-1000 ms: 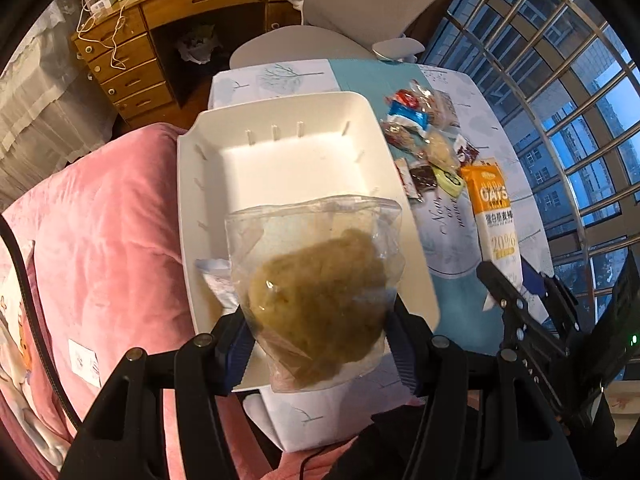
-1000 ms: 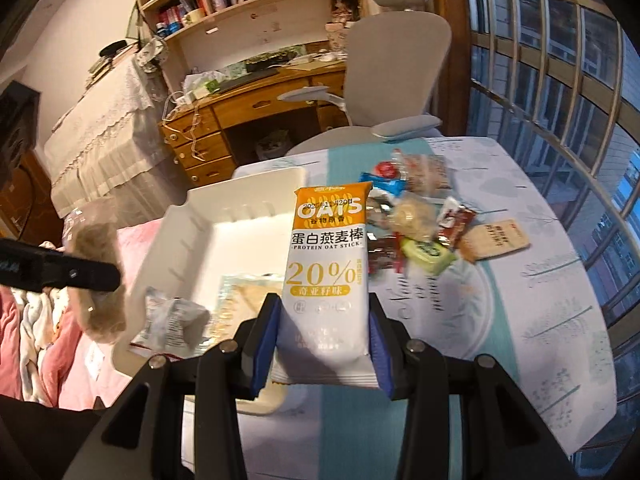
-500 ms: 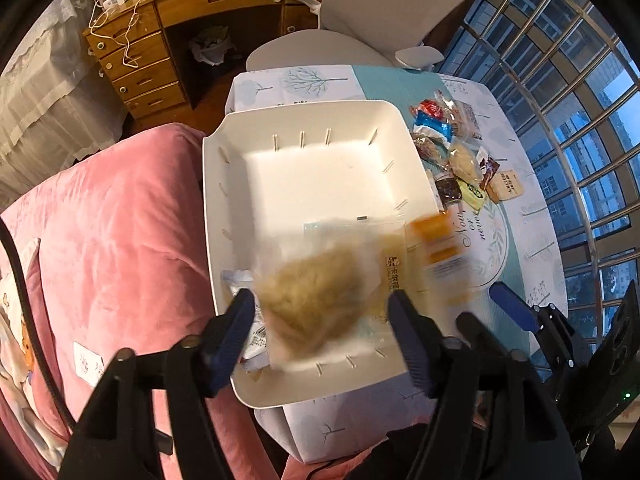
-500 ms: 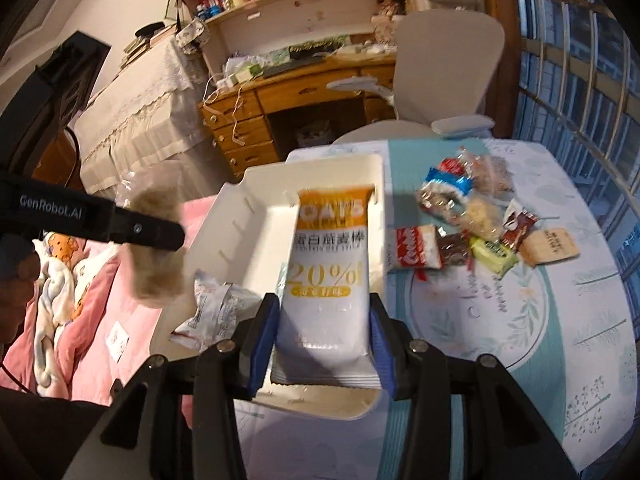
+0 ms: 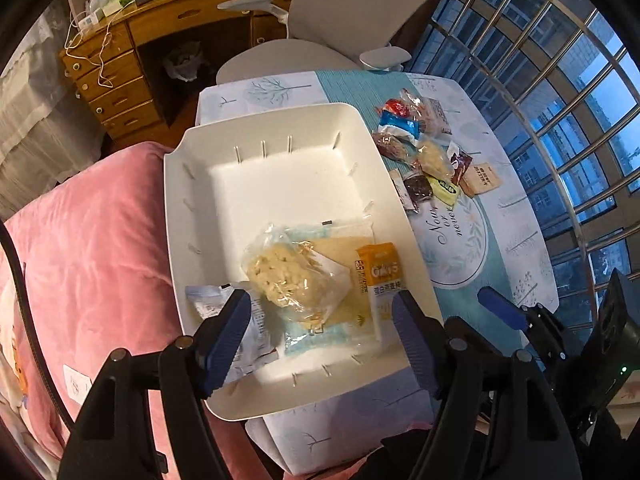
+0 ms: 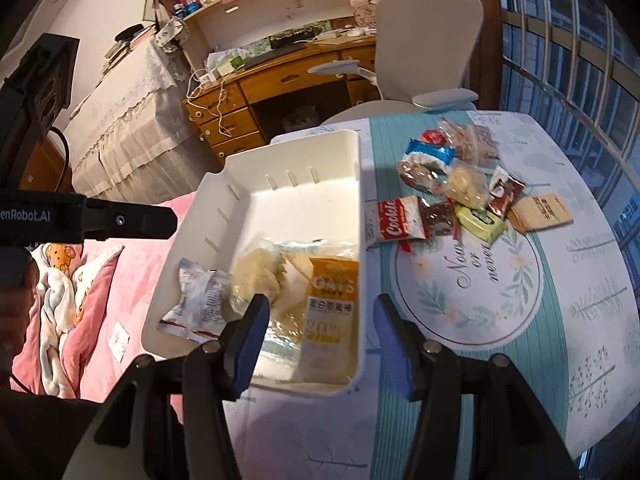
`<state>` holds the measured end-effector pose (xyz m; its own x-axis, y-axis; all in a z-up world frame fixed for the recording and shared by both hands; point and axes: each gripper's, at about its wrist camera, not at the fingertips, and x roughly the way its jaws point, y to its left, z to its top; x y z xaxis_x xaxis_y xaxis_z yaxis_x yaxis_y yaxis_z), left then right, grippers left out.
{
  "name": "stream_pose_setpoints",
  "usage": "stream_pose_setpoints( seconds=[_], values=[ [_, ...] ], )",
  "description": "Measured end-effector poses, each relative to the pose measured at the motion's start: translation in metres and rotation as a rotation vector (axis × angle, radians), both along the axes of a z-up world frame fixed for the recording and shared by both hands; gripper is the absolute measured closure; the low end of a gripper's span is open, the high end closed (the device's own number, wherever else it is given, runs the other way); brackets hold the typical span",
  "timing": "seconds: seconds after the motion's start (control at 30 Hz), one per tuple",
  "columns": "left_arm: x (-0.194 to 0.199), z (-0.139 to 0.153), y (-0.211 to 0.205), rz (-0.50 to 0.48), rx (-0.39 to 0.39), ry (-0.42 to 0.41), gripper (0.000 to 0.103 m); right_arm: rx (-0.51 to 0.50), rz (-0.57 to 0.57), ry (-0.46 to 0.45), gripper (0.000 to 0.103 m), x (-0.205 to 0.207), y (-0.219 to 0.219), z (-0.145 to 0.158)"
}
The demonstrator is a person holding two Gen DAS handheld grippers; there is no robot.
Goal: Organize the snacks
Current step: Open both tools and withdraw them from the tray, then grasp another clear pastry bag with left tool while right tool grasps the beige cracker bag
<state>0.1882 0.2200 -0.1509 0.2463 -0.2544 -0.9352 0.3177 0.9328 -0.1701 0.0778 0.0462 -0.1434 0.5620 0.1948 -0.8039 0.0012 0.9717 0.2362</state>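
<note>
A white tray (image 5: 200, 184) sits on the table's left half. Inside it lie a clear bag of yellowish snack (image 5: 296, 280), an orange-and-white oats bar (image 5: 378, 276), a white packet (image 5: 208, 304) and a flat pale-blue packet beneath them. My left gripper (image 5: 322, 320) hovers open above the clear bag, pads apart from it. The right gripper (image 6: 320, 320) hangs over the tray's near end. Its jaws are opening, and the oats bar (image 6: 332, 308) lies loose below them, free of the pads. Several loose snacks (image 6: 460, 196) are heaped on the tablecloth right of the tray (image 6: 360, 184).
A pink blanket (image 5: 88, 240) lies left of the tray. Behind the table stand a grey office chair (image 5: 340, 20) and a wooden desk (image 5: 120, 80). A barred window (image 5: 560, 80) runs along the right side. The left gripper's arm (image 6: 120, 222) shows left of the tray.
The left gripper let go of the clear bag and the right let go of the oats bar. Both now lie in the tray, and both pairs of jaws stand wider.
</note>
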Motion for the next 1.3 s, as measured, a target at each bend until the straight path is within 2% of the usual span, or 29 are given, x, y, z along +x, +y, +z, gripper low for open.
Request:
stream_pose_setpoints(
  seconds=[0.27,0.67,1.0,1.3],
  values=[
    [0.000,-0.002,-0.034,-0.020,0.027,0.016,0.022,0.012,-0.068,0.044,0.048,-0.013,-0.038,-0.007],
    [0.012,0.000,-0.114,-0.051,0.008,0.030,0.021,0.005,-0.092,0.112,0.042,-0.020,-0.117,-0.016],
    [0.032,-0.007,-0.183,-0.007,0.010,0.043,0.021,-0.054,0.028,0.131,0.034,0.003,-0.178,-0.017],
    [0.059,-0.031,-0.227,0.085,0.035,0.062,0.021,-0.125,0.231,0.133,0.032,0.030,-0.219,-0.031]
  ],
)
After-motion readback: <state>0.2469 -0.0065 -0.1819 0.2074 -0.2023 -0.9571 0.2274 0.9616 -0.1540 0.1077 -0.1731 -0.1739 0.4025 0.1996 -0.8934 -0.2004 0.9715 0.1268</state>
